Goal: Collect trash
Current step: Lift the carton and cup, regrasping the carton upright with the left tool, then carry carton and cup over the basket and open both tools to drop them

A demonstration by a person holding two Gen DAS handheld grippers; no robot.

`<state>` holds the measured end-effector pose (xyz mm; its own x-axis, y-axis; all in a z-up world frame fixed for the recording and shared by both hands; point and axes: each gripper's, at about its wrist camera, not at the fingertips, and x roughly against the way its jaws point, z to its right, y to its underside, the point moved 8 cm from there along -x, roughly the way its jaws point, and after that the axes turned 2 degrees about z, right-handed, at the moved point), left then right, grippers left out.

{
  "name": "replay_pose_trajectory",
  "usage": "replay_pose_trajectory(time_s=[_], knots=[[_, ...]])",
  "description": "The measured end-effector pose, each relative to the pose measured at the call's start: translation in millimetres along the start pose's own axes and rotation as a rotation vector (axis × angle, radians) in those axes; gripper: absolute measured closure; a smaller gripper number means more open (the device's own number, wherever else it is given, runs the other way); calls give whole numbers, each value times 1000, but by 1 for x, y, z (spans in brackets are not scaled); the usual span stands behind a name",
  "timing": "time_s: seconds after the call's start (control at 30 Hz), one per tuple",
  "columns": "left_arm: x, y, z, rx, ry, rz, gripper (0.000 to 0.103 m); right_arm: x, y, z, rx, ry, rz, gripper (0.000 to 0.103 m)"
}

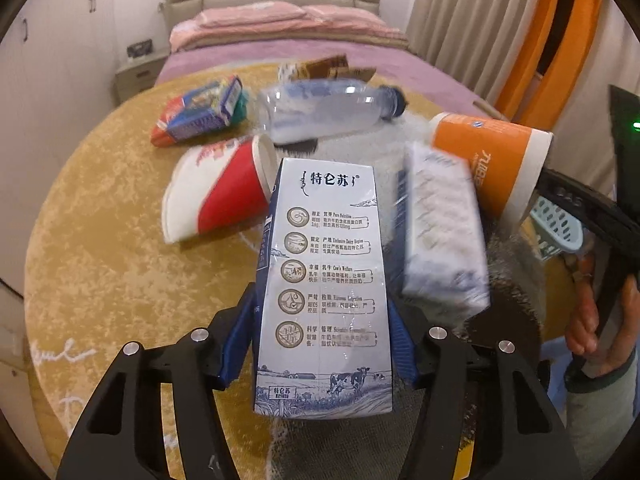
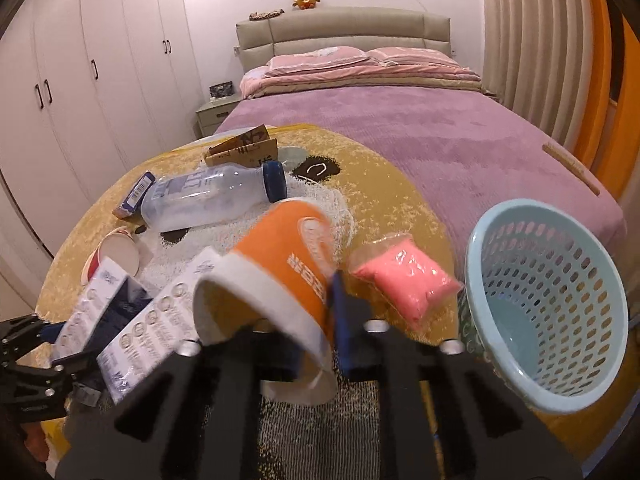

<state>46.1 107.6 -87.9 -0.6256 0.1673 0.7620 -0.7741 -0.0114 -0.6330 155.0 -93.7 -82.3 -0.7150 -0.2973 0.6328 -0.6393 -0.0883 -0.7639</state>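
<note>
The left gripper (image 1: 322,344) clamps one milk carton (image 1: 320,280) between its blue pads, the carton standing up along the fingers. The right gripper (image 2: 316,320) is closed on the wall of one orange cup (image 2: 276,276), pinching it near the white rim, with the cup's mouth tipped toward the camera.

Just right of the held carton lies a second carton (image 1: 440,232), blurred. Farther out there is one red-and-white cup (image 1: 220,188) on its side, one clear bottle (image 1: 328,108) with a blue cap lying flat, one blue-and-red box (image 1: 200,114), and one brown paper bag (image 2: 244,148) at the far edge. One pink packet (image 2: 404,276) lies beside the right gripper, and just right of it one pale blue basket (image 2: 548,304) leans with its mouth open toward the camera.

All of this rests on a round yellow counter (image 1: 100,240) covered in a plush cloth with a white and black pattern. Behind it stands a bed (image 2: 400,132) with a purple cover and pink pillows, white wardrobes (image 2: 80,80) at left, curtains (image 2: 532,40) at right.
</note>
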Motion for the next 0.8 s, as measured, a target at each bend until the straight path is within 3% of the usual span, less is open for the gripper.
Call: replay_pose_trajectory(time_s=[0.17, 0.4, 0.63, 0.8], knots=[[35, -11, 4, -22, 29, 98, 46, 19, -19, -6, 1, -20, 76, 101], [62, -53, 27, -72, 36, 200, 46, 61, -54, 7, -34, -20, 195, 101], [52, -108, 100, -149, 129, 251, 46, 107, -72, 86, -145, 118, 299, 101], [16, -134, 167, -178, 224, 214, 46, 107, -57, 154, -256, 255, 275, 101]])
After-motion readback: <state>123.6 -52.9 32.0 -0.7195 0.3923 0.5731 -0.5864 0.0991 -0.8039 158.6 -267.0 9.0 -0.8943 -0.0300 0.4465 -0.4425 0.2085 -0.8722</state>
